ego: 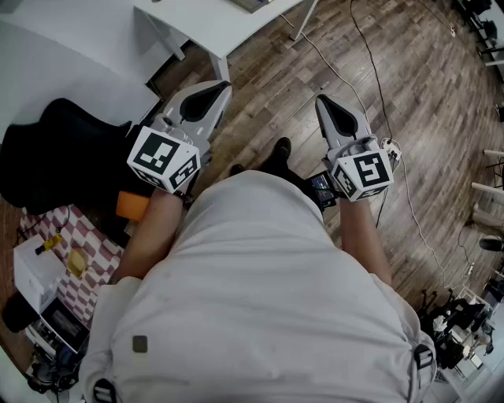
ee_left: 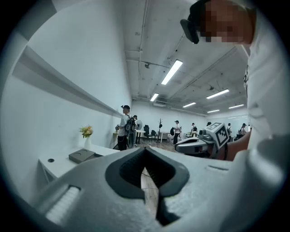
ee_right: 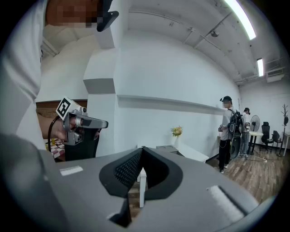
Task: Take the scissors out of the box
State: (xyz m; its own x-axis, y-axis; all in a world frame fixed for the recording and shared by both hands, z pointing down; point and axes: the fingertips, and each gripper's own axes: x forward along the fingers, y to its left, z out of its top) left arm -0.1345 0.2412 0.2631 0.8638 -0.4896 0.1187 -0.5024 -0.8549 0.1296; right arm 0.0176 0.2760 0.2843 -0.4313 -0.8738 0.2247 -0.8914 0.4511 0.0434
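No scissors show in any view. A white box [ego: 33, 274] sits on a red-checked cloth [ego: 88, 250] at the lower left of the head view, and its inside is hidden. My left gripper [ego: 219, 90] is held up over the wooden floor, away from that box; its jaws meet at the tips with nothing between them [ee_left: 146, 150]. My right gripper [ego: 322, 102] is level with it on the other side, also shut and empty [ee_right: 141, 149]. Each gripper shows in the other's view: the right one [ee_left: 205, 139], the left one [ee_right: 80, 122].
A white desk [ego: 224, 22] stands ahead, with a flower vase [ee_left: 86, 134] on it. A black chair or bag [ego: 67, 153] and an orange object [ego: 132, 206] lie to the left. Cables [ego: 376, 83] cross the floor. People [ee_left: 123, 128] stand far off.
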